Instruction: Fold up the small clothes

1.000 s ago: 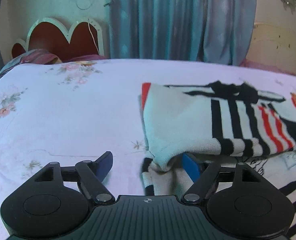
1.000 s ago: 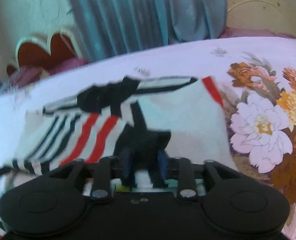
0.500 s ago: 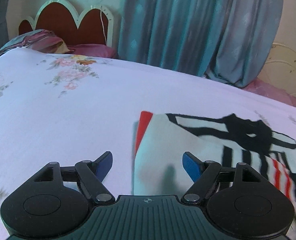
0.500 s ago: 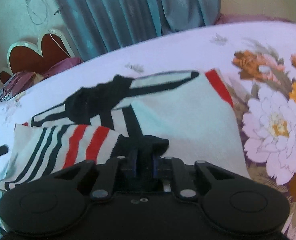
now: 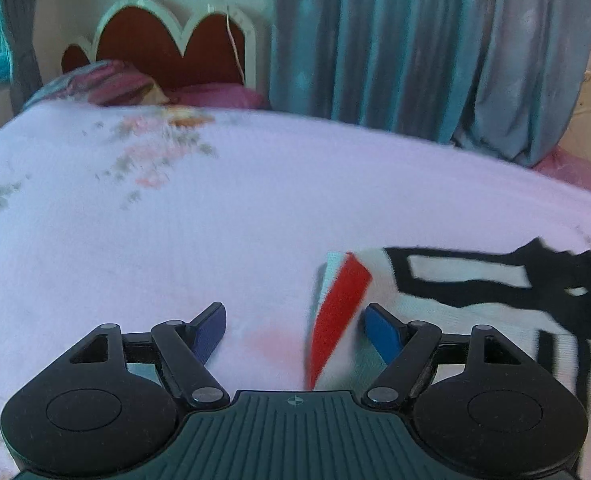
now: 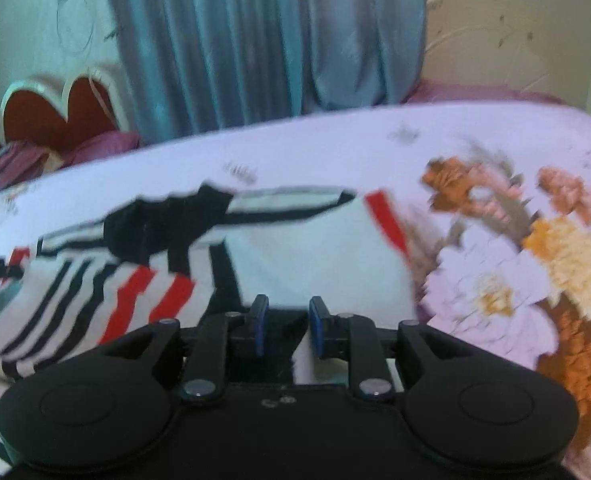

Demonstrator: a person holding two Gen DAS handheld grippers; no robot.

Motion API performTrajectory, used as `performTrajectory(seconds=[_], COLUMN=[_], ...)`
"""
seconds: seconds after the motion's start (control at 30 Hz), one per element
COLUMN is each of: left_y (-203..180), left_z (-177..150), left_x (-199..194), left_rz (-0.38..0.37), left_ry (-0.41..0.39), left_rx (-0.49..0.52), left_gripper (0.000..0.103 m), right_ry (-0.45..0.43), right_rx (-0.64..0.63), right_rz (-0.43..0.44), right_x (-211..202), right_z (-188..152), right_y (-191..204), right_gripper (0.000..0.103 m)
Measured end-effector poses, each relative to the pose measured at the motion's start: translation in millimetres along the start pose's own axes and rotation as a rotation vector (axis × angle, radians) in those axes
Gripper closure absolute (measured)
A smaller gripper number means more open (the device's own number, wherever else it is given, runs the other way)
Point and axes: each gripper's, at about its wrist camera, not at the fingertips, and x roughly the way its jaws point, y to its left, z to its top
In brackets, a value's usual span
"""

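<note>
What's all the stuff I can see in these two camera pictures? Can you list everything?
Striped garment: one, white with black and red stripes, folded on the bed.
Bedsheet: one, pale pink with flower prints, covering the bed.
Headboard: one, dark red with white scalloped edge, far left.
Pillows: two or so, purple-pink, by the headboard.
Curtain: one, blue-grey, behind the bed.
Left gripper: black, blue fingers, open.
Right gripper: black, blue fingers, slightly open over the garment.

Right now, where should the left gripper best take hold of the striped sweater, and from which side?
Probably the corner with the red band, approached from the bare sheet side: that edge of the sweater lies between the fingers of the open left gripper.
</note>
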Motion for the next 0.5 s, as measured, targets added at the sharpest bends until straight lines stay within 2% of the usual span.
performTrajectory(seconds=[0.1,0.27,0.37,0.43,0.47,0.5], left_y=[-4.8,-16.3,-23.3,-21.3,-18.7,-15.8], left_z=[-9.9,-39.6,-62.9,-78.1,-84.1,-85.9], left_x=[-36.4,-74.3,-78.2,-69.3,-67.7,-68.3], left_rz=[-0.056,-0.136,-0.131,-0.112,-0.111,-0.113], left_ry=[-0.044,-0.028,0.014,0.049,0.04,0.03], left_rx=[0.049,0.063,0.084,0.1,0.098,0.086], left_gripper=[0.027,0.027,0.027,0.027,0.027,0.025], right_ry=[-0.04,0.013,0.05,0.083,0.109,0.097], right_rx=[-0.01,-0.087,-0.147,-0.213,-0.231,-0.22], right_rz=[0.041,0.128,0.118,0.056,0.032,0.048], right_x=[-12.2,-3.8,2.9,11.8,16.0,15.9], right_z=[5.5,-0.6,-10.3,-19.7,-24.4,-28.1], right_y=[0.7,29.1,42.4,45.1,43.2,36.1], right_gripper=[0.076,0.078,0.078,0.078,0.078,0.078])
